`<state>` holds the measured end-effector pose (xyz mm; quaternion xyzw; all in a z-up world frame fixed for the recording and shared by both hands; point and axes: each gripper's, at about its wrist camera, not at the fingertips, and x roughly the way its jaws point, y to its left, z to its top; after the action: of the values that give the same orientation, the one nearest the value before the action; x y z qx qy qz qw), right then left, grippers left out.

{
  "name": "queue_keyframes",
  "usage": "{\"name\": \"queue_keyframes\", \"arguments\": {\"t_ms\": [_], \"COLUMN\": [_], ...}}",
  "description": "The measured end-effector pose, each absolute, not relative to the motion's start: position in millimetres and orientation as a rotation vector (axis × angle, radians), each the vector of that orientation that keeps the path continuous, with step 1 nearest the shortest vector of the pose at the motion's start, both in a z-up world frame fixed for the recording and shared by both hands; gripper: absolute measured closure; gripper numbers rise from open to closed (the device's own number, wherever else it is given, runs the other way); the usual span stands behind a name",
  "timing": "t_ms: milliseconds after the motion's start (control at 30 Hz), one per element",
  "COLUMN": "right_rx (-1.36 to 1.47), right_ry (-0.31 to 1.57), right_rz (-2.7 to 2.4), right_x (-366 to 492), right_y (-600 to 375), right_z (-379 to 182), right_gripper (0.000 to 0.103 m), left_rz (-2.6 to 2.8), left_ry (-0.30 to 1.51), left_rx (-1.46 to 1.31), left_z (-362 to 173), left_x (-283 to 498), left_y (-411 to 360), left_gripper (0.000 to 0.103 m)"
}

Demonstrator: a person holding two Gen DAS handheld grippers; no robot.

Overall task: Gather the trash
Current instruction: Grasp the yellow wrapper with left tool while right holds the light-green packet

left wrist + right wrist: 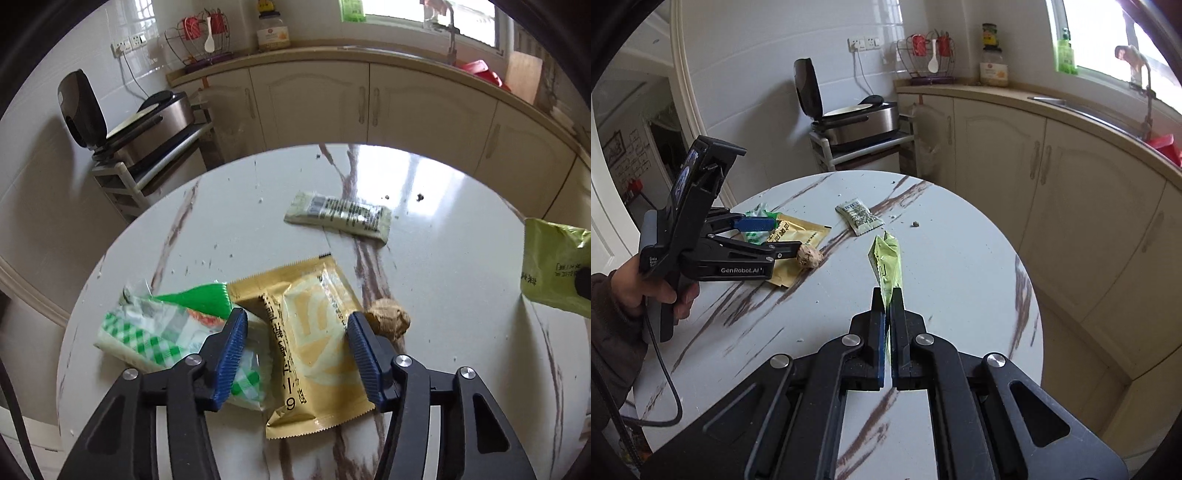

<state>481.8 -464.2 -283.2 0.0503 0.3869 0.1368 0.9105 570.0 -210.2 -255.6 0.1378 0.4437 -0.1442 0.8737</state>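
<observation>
Round marble-veined table (960, 280) as landmark, kitchen cabinets (369, 103) beyond its far edge. Largest trash, all near the table's left side: gold wrapper (314, 332), lying flat and overlapping a green-checked wrapper (147, 332) to its left. Small pale-green sachet (338, 216) further in toward the table's middle, well apart from the pile. Crumpled brown wad (389, 319) touching the gold wrapper's right edge. Few dark crumbs near the far rim. Left gripper (295, 336) half spread, straddling the gold wrapper; cannot tell whether the pads touch it yet, no pinch visible. Right gripper (888, 306) pressed together on a lime-green wrapper (886, 266), held up edge-on above the table's middle. Risks: flat foil under the left gripper likely to slide or buckle instead of lifting if jaws close without an edge caught; left finger (231, 354) sits over the checked wrapper, so possible double grab or a drag across the table. Brown wad beside the right finger (364, 360), easy to knock and roll off. Lime-green wrapper pinched by one thin end only; possible slip on a fast swing.
</observation>
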Motion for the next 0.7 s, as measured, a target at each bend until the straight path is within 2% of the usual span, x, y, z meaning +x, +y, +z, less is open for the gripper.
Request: {"name": "queue_keyframes", "arguments": {"t_ms": [67,100,133,200,267,300,700], "right_rx": [0.112,0.116,0.123,0.145,0.159,0.165,0.149], "right_ry": [0.791,0.788,0.786,0.786,0.791,0.791,0.811], "right_rz": [0.285,0.284,0.282,0.286,0.3,0.308,0.352], "right_x": [478.5,477.5,476.2,472.6,469.9,465.9,415.8], "right_y": [-467.1,-468.5,-469.6,-471.0,-469.6,-467.6,-422.3], "right_z": [-283.4,-283.1,-283.1,-282.9,-282.6,-281.7,-280.0], "right_gripper": [0.1,0.1,0.1,0.1,0.1,0.1,0.1], "left_rz": [-0.308,-0.316,-0.329,-0.328,-0.349,-0.361,-0.437], "left_ry": [0.92,0.919,0.915,0.911,0.923,0.932,0.949], "left_rx": [0.308,0.312,0.313,0.335,0.331,0.33,0.333], "left_z": [-257.3,-257.0,-256.5,-255.8,-253.6,-253.2,-252.4], "left_x": [569.4,568.6,566.7,562.5,556.3,552.6,456.1], "left_y": [-213.4,-215.3,-217.2,-220.1,-218.6,-217.5,-189.1], "left_gripper": [0.056,0.061,0.076,0.082,0.096,0.099,0.1]}}
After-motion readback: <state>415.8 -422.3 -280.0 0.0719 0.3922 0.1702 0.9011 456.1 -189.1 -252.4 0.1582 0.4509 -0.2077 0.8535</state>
